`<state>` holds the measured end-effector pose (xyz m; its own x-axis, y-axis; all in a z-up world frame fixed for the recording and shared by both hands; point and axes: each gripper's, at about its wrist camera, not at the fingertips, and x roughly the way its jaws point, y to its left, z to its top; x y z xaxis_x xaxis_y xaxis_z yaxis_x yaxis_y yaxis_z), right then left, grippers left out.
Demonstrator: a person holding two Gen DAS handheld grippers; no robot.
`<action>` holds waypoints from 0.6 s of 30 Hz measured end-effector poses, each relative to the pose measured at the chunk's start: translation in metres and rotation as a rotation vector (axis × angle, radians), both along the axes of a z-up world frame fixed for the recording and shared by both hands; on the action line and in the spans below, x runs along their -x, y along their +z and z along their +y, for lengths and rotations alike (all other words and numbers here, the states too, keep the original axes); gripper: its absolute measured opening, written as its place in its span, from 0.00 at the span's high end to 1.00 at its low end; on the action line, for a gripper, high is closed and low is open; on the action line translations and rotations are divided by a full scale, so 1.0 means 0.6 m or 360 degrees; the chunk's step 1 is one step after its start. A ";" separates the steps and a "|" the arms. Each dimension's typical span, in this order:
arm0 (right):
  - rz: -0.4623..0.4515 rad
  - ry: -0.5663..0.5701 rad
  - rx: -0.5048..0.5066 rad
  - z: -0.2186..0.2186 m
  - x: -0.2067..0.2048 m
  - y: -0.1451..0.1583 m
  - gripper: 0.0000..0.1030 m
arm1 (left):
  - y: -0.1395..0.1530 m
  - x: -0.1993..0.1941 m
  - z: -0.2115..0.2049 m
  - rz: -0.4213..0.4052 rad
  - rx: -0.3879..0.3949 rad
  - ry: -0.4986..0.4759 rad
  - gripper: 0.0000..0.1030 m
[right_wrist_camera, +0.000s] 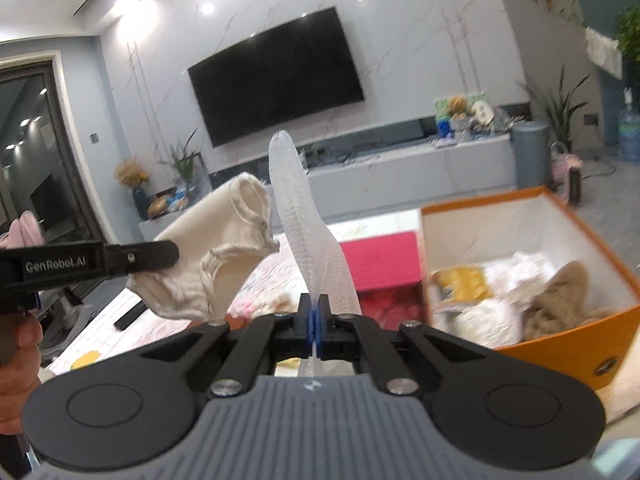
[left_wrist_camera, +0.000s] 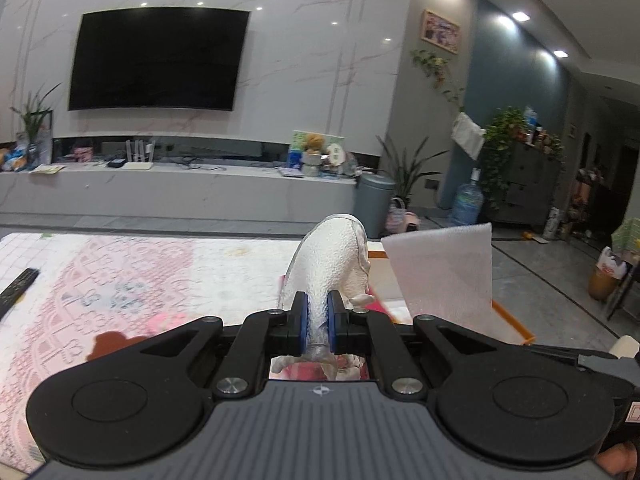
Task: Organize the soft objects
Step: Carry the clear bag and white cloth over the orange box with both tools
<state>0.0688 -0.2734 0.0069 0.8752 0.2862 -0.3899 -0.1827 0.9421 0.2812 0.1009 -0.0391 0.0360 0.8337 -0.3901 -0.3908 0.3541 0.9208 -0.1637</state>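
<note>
From the left wrist, one left gripper (left_wrist_camera: 317,322) stands with its two blue pads pinched hard on one cream sock (left_wrist_camera: 332,258), which rises toward twelve o'clock in front of the camera and hides part of the table beyond. At about two o'clock one sheet of white foam mesh (left_wrist_camera: 444,270) stands upright, blocking most of the orange box (left_wrist_camera: 514,320) behind it — only an edge of the box shows. The table (left_wrist_camera: 224,258) wears a pink lace-patterned cloth; one black remote (left_wrist_camera: 16,292) lies at nine o'clock. Farther off hang one dark television (left_wrist_camera: 158,58) at eleven o'clock, one grey bin (left_wrist_camera: 374,204) and one blue water bottle (left_wrist_camera: 466,202) toward one o'clock.

From the right wrist, one right gripper (right_wrist_camera: 315,322) is fully closed on the thin foam mesh (right_wrist_camera: 308,232), which stands straight up at twelve o'clock. At nine to ten o'clock the left gripper (right_wrist_camera: 170,254) comes in side-on, clamped on the sock (right_wrist_camera: 216,248), whose body hangs above the table. One hand (right_wrist_camera: 18,356) shows at eight o'clock. At three o'clock the orange box (right_wrist_camera: 572,328) sits open, holding several soft items — a brown one, a yellow one, white ones, blurred. One red box (right_wrist_camera: 382,260) lies just beside it at one o'clock.
</note>
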 end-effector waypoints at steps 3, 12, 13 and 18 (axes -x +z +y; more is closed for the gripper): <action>-0.0030 -0.0060 0.0017 -0.028 0.019 0.014 1.00 | 0.005 -0.003 -0.031 -0.0012 0.0004 -0.0065 0.90; -0.0085 -0.0240 0.0057 -0.120 0.037 0.036 1.00 | 0.002 -0.037 -0.128 -0.0018 -0.0040 -0.0209 0.90; -0.0085 -0.0253 0.0054 -0.132 0.034 0.037 1.00 | 0.002 -0.042 -0.138 -0.0017 -0.0045 -0.0219 0.90; -0.0056 -0.0296 0.0045 -0.187 0.002 0.047 1.00 | -0.002 -0.074 -0.185 -0.0005 -0.0110 -0.0243 0.90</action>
<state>0.0679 -0.3856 0.0348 0.9253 0.1077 -0.3637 -0.0142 0.9680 0.2504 0.1455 -0.1498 0.0350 0.7682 -0.4843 -0.4187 0.4910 0.8654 -0.1002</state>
